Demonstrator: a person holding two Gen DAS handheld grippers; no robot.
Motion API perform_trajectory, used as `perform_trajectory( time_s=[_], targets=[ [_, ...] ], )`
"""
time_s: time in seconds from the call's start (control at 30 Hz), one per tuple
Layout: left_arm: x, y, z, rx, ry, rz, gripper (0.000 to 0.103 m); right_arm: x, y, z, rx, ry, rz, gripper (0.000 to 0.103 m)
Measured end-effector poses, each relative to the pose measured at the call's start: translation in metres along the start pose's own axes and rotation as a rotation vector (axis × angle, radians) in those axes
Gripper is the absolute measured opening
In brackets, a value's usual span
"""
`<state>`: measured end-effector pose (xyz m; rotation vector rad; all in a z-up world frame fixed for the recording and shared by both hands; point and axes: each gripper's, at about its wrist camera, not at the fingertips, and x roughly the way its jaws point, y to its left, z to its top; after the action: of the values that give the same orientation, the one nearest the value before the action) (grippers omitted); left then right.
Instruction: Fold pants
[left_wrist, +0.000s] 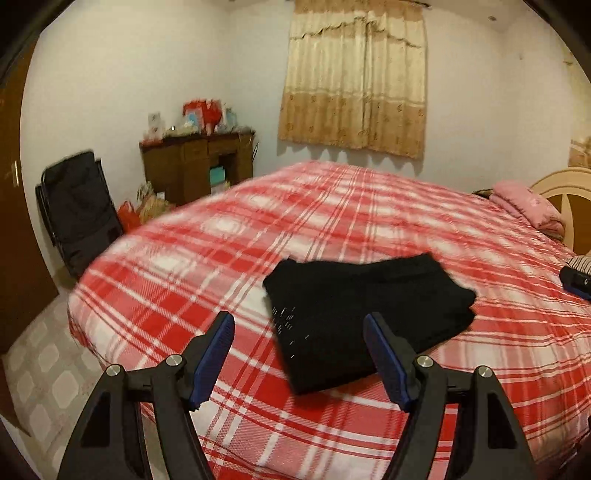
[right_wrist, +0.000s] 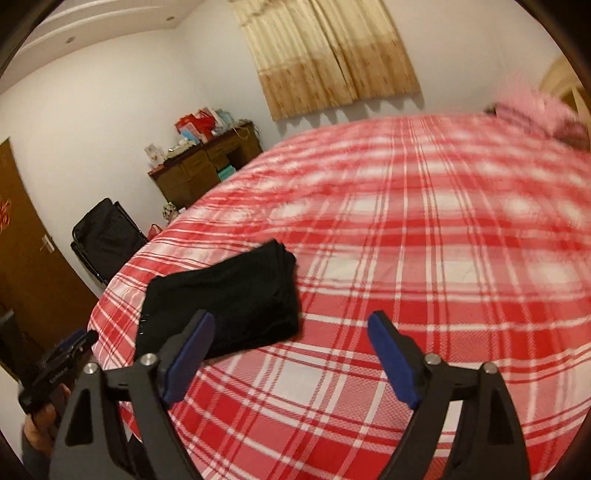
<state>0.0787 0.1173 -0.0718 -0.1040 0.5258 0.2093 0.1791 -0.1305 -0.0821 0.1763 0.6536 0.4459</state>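
The black pants (left_wrist: 365, 317) lie folded into a compact stack on the red and white plaid bed (left_wrist: 332, 221). My left gripper (left_wrist: 299, 321) is open and empty, held above the bed just short of the stack's near edge. In the right wrist view the pants (right_wrist: 229, 299) lie to the left, near the bed's left edge. My right gripper (right_wrist: 291, 321) is open and empty, above the bare plaid cover (right_wrist: 406, 240) to the right of the stack. The left gripper also shows at the far left of the right wrist view (right_wrist: 79, 338), held in a hand.
A pink folded blanket (left_wrist: 524, 203) and a cream headboard (left_wrist: 561, 184) are at the bed's far right. A brown dresser (left_wrist: 195, 166) with clutter and a black folding chair (left_wrist: 77, 210) stand by the left wall. A brown door (right_wrist: 26, 240) is at left. Curtains (left_wrist: 354, 77) hang behind.
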Motion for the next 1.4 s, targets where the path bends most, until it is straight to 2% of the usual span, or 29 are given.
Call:
perform_trajectory(
  time_s=[0.1, 0.23, 0.4, 0.57, 0.73, 1.4],
  targets=[
    [-0.02, -0.009, 0.008, 0.012, -0.045, 0.022, 0.087, -0.028, 0.024, 0.004, -0.078, -0.088, -0.03, 0.102],
    [-0.042, -0.014, 0.017, 0.019, -0.095, 0.047, 0.091, -0.065, 0.055, 0.006, -0.193, -0.208, -0.063, 0.103],
    [-0.053, -0.015, 0.019, 0.019, -0.116, 0.07, 0.093, -0.088, 0.08, 0.001, -0.312, -0.276, -0.081, 0.103],
    [-0.062, -0.016, 0.021, 0.014, -0.136, 0.072, 0.093, -0.098, 0.089, -0.001, -0.362, -0.304, -0.087, 0.103],
    [-0.072, -0.023, 0.021, 0.03, -0.165, 0.071, 0.093, -0.106, 0.087, -0.001, -0.355, -0.322, -0.084, 0.103],
    [-0.077, -0.032, 0.018, 0.077, -0.201, 0.087, 0.094, -0.108, 0.087, -0.008, -0.362, -0.322, -0.094, 0.103]
  ],
)
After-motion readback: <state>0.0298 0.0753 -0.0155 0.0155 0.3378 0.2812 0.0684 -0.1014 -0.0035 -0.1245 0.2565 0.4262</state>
